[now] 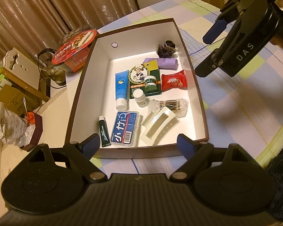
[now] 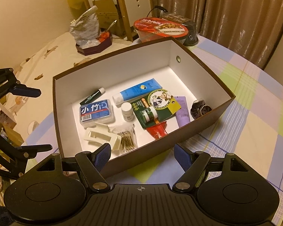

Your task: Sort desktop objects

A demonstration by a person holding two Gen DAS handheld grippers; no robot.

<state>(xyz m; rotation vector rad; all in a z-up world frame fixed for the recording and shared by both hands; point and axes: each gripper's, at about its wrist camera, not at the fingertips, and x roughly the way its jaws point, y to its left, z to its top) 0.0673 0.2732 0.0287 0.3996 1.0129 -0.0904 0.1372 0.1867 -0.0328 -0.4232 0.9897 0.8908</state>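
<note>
**Cardboard box loaded, both grippers empty and spread**

Cardboard, brown outside and white inside: the box (image 1: 190, 60) sits on the checked tablecloth (image 1: 235, 101) with the small items lying in it. I count a blue tube (image 1: 121, 88), a white hair claw (image 1: 157, 125), a floss case (image 1: 124, 130), a little white bottle (image 1: 140, 98), a red sachet (image 1: 174, 82), a purple tube (image 1: 165, 63), a dark scrunchie (image 1: 167, 48) and a bag of bobby pins (image 1: 176, 104).

Everything looks light to me. I judge the hair claw stiff but brittle, best taken across its narrow body; the blue tube is soft and would squash, so I'd pinch it near the cap. The sachet and pin bag look slippery and crinkly. The scrunchie should give under any grip.

My left gripper (image 1: 139, 146) hovers at the near wall of the box, fingers spread wide, nothing between them. My right gripper (image 2: 141, 155) is likewise wide apart and empty, just above its side of the box.
</note>
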